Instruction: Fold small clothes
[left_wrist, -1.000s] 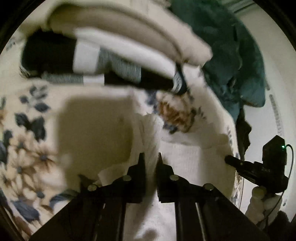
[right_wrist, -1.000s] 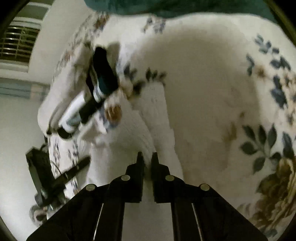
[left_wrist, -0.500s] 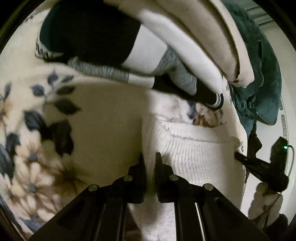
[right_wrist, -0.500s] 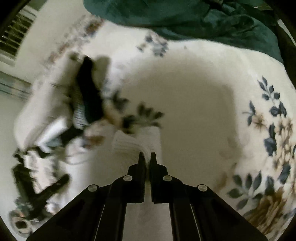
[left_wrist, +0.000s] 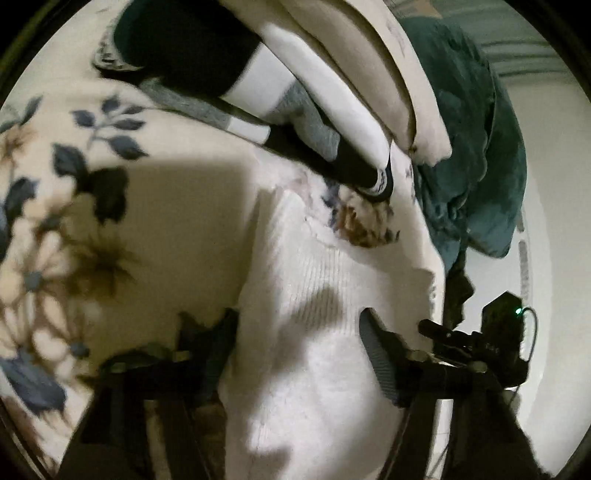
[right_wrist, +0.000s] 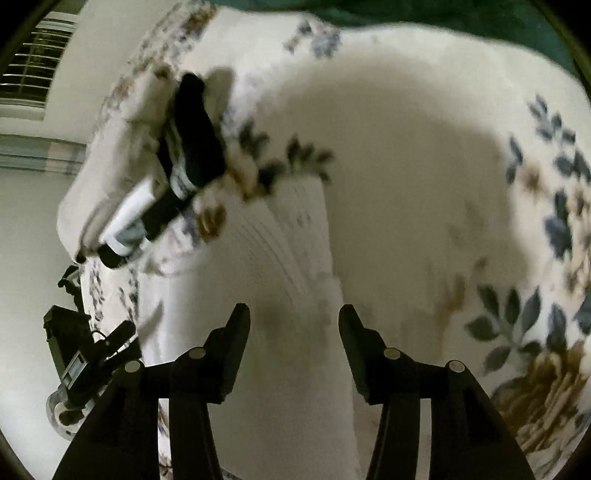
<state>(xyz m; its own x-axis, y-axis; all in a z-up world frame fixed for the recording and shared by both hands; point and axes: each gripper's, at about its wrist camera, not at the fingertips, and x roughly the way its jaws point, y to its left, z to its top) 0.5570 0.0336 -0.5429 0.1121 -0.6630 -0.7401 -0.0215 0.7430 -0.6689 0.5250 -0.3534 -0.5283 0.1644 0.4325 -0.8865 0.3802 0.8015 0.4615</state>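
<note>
Both grippers are pointed down at a white ribbed knit garment (left_wrist: 325, 295) that lies flat on a cream bedspread (left_wrist: 177, 206) printed with blue and brown flowers. The left gripper (left_wrist: 295, 332) has its jaws opening: the two dark fingers (left_wrist: 380, 354) stand apart on either side of the cloth, which runs up between them and away past their tips, and I see neither pad pressing on it. The left finger of that pair is blurred, sitting just at the garment's edge where knit meets bedspread. The right gripper (right_wrist: 293, 325) is opening as well, its fingers (right_wrist: 232, 350) spread with the same white knit (right_wrist: 295, 236) lying loose in the gap and stretching ahead of the tips as a long strip; nothing is pinched there. Beyond the tips of the left fingers, past the far end of the garment, sits a stack of folded clothes (left_wrist: 280, 92): black, white and grey pieces under thick cream ones, with the black bottom layer almost touching the knit's far corner. From the right gripper that same stack (right_wrist: 184, 166) lies ahead and to the left of the fingers. A dark teal blanket (left_wrist: 480, 155) is heaped farther off to the right of the left fingers, behind the stack.
</note>
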